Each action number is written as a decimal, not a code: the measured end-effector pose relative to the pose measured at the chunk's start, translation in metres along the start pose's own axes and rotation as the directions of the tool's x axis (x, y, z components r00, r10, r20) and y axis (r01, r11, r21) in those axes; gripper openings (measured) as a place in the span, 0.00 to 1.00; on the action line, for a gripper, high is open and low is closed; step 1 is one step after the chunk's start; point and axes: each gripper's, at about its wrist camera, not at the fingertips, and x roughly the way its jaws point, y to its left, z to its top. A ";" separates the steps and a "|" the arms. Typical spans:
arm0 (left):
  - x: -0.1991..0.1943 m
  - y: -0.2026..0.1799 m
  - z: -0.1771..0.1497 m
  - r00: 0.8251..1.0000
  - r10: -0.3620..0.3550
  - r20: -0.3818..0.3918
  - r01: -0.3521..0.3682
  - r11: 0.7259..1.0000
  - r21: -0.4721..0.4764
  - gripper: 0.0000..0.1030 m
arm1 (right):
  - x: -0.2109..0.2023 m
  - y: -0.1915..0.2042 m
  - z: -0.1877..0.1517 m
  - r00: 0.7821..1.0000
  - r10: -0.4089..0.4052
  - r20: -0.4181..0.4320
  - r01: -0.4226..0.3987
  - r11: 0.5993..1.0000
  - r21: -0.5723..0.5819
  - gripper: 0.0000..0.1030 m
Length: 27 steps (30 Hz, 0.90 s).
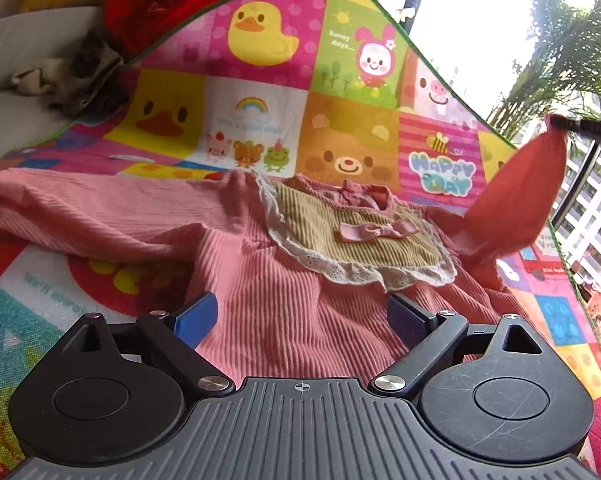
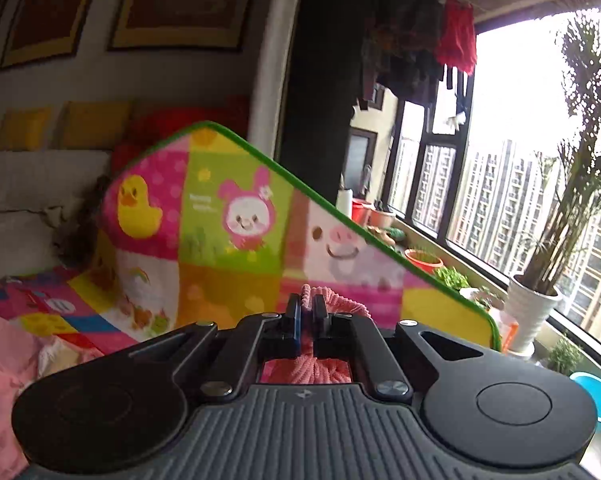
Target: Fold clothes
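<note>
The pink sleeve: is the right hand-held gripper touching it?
Touching. The right wrist view shows the right hand-held gripper shut on the pink sleeve, fabric pinched between its pads.

- A home living room: cartoon play mat (image 1: 260, 92) ahead of the claw.
- Sofa with yellow cushions (image 2: 94, 124) behind it.
- Potted palm (image 2: 540, 280) by the window, right.
</note>
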 end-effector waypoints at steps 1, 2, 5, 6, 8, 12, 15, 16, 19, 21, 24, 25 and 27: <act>-0.001 0.001 -0.002 1.000 -0.007 -0.001 0.007 1.000 -0.007 0.93 | 0.001 0.018 0.016 0.999 0.036 0.033 -0.036 0.999 -0.011 0.04; -0.002 0.002 -0.004 1.000 -0.012 -0.003 0.012 1.000 -0.014 0.93 | 0.005 0.038 0.029 0.996 0.075 0.053 -0.074 0.997 -0.021 0.04; -0.007 0.005 -0.009 1.000 -0.017 -0.013 0.016 0.999 -0.032 0.93 | 0.032 0.105 0.034 0.981 0.193 0.022 -0.192 0.981 -0.039 0.04; -0.009 0.006 -0.010 1.000 -0.018 -0.015 0.017 0.999 -0.035 0.93 | 0.041 0.124 0.031 0.975 0.223 0.003 -0.223 0.974 -0.042 0.04; -0.013 0.008 -0.011 1.000 -0.020 -0.013 0.020 0.999 -0.039 0.94 | 0.057 0.160 0.024 0.959 0.282 -0.031 -0.283 0.958 -0.048 0.04; -0.019 0.018 -0.008 1.000 -0.008 0.002 0.008 0.998 -0.059 0.94 | 0.065 0.204 0.020 0.919 0.392 -0.030 -0.393 0.918 -0.051 0.14; -0.021 0.039 -0.001 0.999 0.016 0.031 -0.012 0.990 -0.139 0.94 | 0.047 0.187 0.027 0.905 0.422 0.055 -0.423 0.906 -0.002 0.56; -0.020 0.048 0.002 0.999 0.025 0.039 -0.018 0.984 -0.179 0.94 | 0.041 0.179 0.028 0.903 0.422 0.079 -0.424 0.906 0.011 0.57; -0.014 0.082 0.013 0.994 0.099 0.052 -0.076 0.937 -0.340 0.94 | 0.029 0.155 0.014 0.914 0.398 0.074 -0.401 0.916 0.032 0.58; -0.010 0.102 0.020 0.979 0.197 0.062 -0.153 0.893 -0.423 0.94 | 0.023 0.137 -0.003 0.926 0.374 0.050 -0.376 0.926 0.041 0.58; -0.004 0.130 0.030 0.930 0.362 0.065 -0.275 0.803 -0.529 0.94 | 0.008 0.111 -0.035 0.937 0.349 0.001 -0.348 0.936 0.053 0.58; -0.002 0.140 0.033 0.908 0.414 0.062 -0.311 0.766 -0.563 0.94 | 0.002 0.102 -0.047 0.938 0.346 -0.016 -0.345 0.937 0.060 0.58; 0.003 0.154 0.041 0.869 0.491 0.062 -0.367 0.723 -0.585 0.94 | -0.010 0.084 -0.068 0.939 0.341 -0.044 -0.337 0.938 0.080 0.60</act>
